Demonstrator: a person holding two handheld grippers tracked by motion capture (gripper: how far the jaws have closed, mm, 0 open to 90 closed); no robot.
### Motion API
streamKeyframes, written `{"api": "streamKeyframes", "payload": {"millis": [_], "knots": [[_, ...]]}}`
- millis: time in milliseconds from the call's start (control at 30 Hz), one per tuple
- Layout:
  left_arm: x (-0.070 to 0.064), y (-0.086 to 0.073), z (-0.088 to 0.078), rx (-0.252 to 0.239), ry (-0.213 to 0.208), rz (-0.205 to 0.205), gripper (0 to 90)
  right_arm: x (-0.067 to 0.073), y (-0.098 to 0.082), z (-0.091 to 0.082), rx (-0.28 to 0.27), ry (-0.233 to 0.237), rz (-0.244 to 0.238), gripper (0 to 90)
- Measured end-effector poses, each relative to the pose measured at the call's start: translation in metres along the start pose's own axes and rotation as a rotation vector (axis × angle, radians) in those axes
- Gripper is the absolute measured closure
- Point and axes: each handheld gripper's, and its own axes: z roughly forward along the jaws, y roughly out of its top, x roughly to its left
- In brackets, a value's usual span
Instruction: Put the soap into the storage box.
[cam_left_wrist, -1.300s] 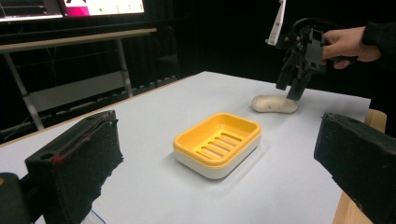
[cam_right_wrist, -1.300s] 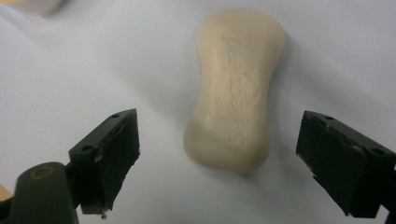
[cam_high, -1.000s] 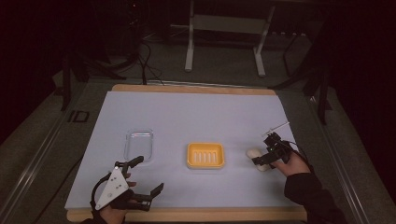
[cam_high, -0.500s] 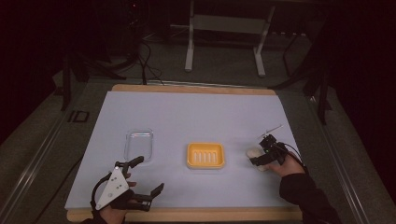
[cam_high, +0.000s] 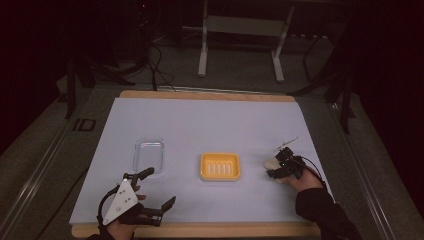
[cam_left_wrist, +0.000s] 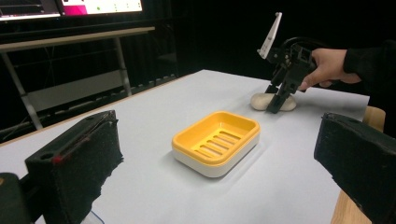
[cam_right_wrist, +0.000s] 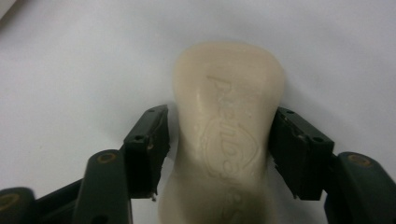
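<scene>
soap bar (cam_right_wrist: 229, 135): pale, waisted, lying flat on the white table cover (cam_high: 210, 125) near the right edge, just right of the soap dish and apart from it
right gripper (cam_high: 278, 168): tipped down over the bar, jaws just been closing with the soap between them; right pad looks to be touching the narrow waist, left pad a sliver off or barely kissing it, so a pinch half made, not a firm one yet
left gripper (cam_high: 157, 192): parked near the front edge of the table, jaws spread wide, nothing between them
soap dish (cam_high: 220, 166): yellow slotted tray on a white base, middle of the table, empty, long side facing the front edge
clear lid or tray (cam_high: 149, 155): left of the dish, out of the way
step in hand: looks like getting a grip on the soap for a lift over to the dish
how to do it well: squeeze square across the waist, both pads flat on the sides, not up on the rounded top. slippery stuff, so firm but no crushing. straight up first, no dragging on the cover
what could go wrong: bar squirting out forward if the pads bite on the taper
for the drop: long axis lined up with the dish, low before letting go
</scene>
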Motion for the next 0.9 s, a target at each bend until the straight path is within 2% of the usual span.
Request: {"api": "streamKeyframes", "payload": {"millis": [233,333,533,700,900], "knots": [[0.000,0.000,0.000,0.004,0.001,0.000,0.7,-0.001,-0.005,0.000,-0.032,0.003,-0.014,43.8],[0.000,0.000,0.000,0.000,0.001,0.000,0.7,-0.002,-0.006,0.000,-0.047,0.011,-0.029,47.9],[0.000,0.000,0.000,0.003,0.001,0.000,0.7,0.002,-0.003,-0.001,-0.028,-0.006,-0.054,49.4],[0.000,-0.001,0.000,0.002,0.001,0.000,0.7,0.005,0.000,-0.003,-0.003,-0.028,-0.099,49.6],[0.000,-0.001,0.000,0.005,-0.001,0.000,0.7,0.000,0.003,-0.011,-0.013,-0.018,-0.115,49.6]]}}
